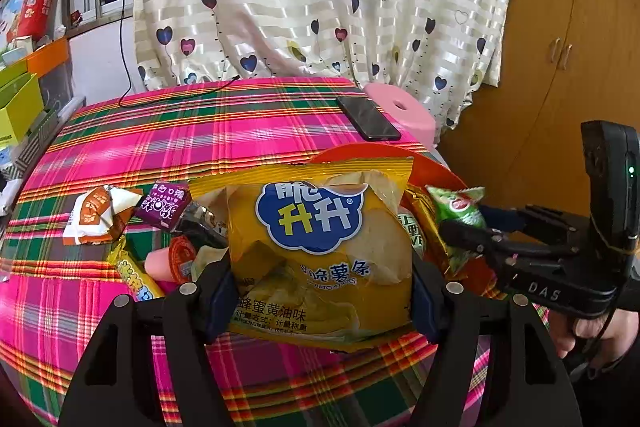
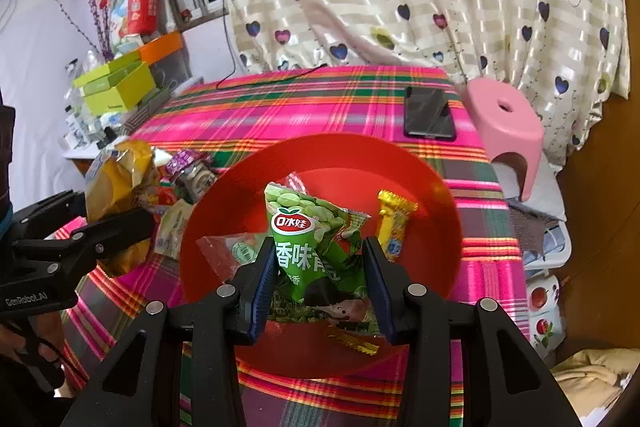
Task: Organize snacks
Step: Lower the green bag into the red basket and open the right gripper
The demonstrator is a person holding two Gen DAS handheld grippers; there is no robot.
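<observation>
My left gripper [image 1: 320,291] is shut on a yellow potato-stick bag [image 1: 320,247] and holds it above the plaid table, next to the red bowl [image 1: 400,155]. My right gripper [image 2: 320,267] is shut on a green bean snack packet [image 2: 312,239] and holds it over the red bowl [image 2: 400,171]. In the bowl lie a gold-wrapped bar [image 2: 394,223] and a clear green packet [image 2: 228,247]. Loose snacks sit left of the bowl: an orange-white packet [image 1: 100,215], a purple packet [image 1: 162,205] and a pink roll [image 1: 168,263]. The right gripper also shows in the left wrist view [image 1: 464,231].
A black phone [image 2: 428,111] lies near the table's far right edge. A pink stool [image 2: 508,123] stands right of the table. Green and orange boxes [image 2: 120,83] are stacked at the left. A black cable [image 1: 168,95] runs over the far edge. A curtain hangs behind.
</observation>
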